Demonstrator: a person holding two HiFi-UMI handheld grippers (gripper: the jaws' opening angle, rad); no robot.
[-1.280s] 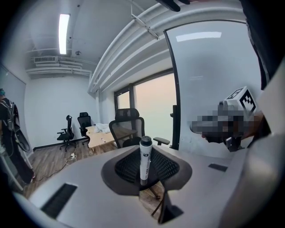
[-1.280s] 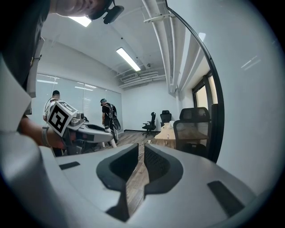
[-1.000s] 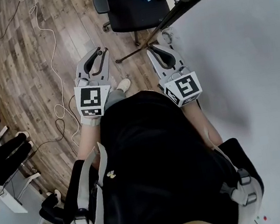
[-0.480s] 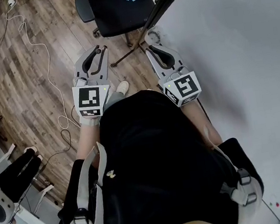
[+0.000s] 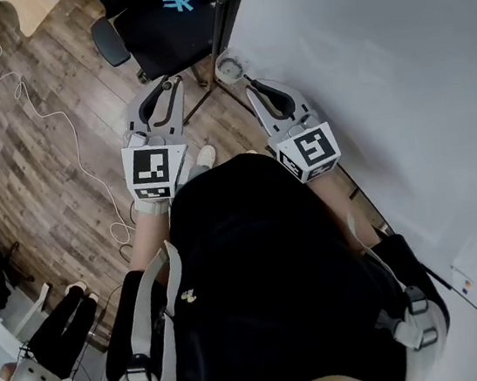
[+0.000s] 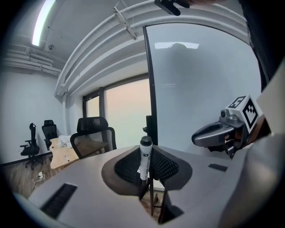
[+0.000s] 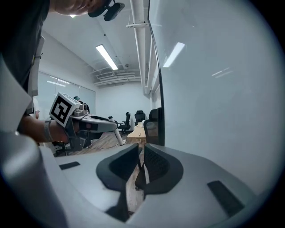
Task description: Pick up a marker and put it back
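Observation:
A white marker [image 6: 144, 156] with a black cap stands upright between the ribbed pads of my left gripper [image 6: 147, 177], which is shut on it. From the right gripper view the same marker [image 7: 119, 136] pokes down out of the left gripper [image 7: 100, 124]. My right gripper [image 7: 140, 165] has its jaws together with nothing between them. In the head view both grippers are held out in front of the person's chest, the left gripper [image 5: 173, 87] over the wooden floor and the right gripper [image 5: 251, 92] close to the whiteboard [image 5: 381, 77] and its dark left frame.
A black office chair [image 5: 157, 20] stands ahead beyond the grippers. A white cable [image 5: 64, 139] lies across the wooden floor at left. A round pale object [image 5: 230, 65] sits at the foot of the whiteboard frame. Desks and more chairs [image 6: 91, 133] stand farther off.
The head view has swung, so the whiteboard edge and the chair sit further left in the picture. Both grippers keep their place before the chest, the left still shut on the marker.

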